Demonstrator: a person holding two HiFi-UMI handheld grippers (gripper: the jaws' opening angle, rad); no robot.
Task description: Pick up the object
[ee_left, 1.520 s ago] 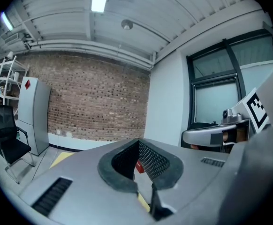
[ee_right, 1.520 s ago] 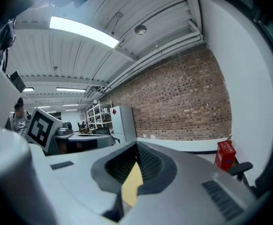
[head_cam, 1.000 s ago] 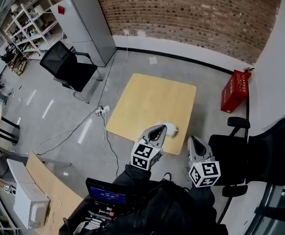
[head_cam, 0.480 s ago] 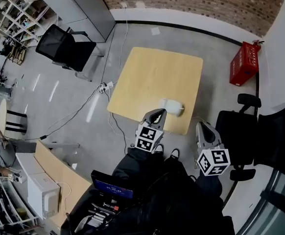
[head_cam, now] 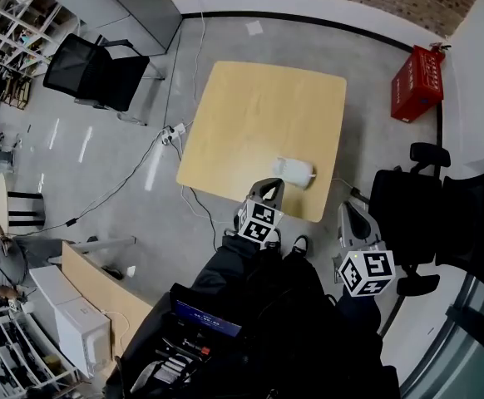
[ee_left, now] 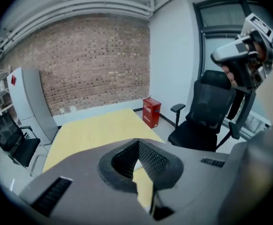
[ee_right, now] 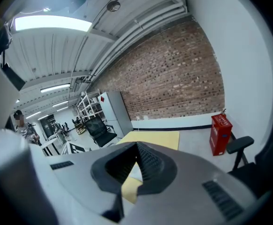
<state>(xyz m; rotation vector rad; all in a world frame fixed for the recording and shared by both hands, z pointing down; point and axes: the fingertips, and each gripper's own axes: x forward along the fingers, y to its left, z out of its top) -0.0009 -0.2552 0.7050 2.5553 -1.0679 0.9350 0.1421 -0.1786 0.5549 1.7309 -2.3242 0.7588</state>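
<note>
From where I stand, the pick-up itself is not yet done. The small white rounded object (head_cam: 294, 171) lies on the square pale-wood table (head_cam: 250, 115), close to the edge nearest the person and toward that edge's right end. Nothing touches it. I can't tell what it is made of.

The left gripper (head_cam: 268, 188) hangs at the table's near edge, just beside the object on its left, nose tipped down toward the wood. Its jaws are pressed together with nothing between them. The right gripper (head_cam: 352, 213) is off the near right corner, over the grey floor, near the object but farther from it than the left one. Its jaws also meet at the tips, and it carries nothing.

So both tools are close and neither is in contact. Nearly everything is left, as I judge it. One pair of jaws has to part, go either side of the white thing, close on it and lift it clear. The left looks better placed for that. A black office chair (head_cam: 408, 214) stands next to the right gripper, and a red box (head_cam: 415, 83) sits on the floor beyond the table, well apart.
</note>
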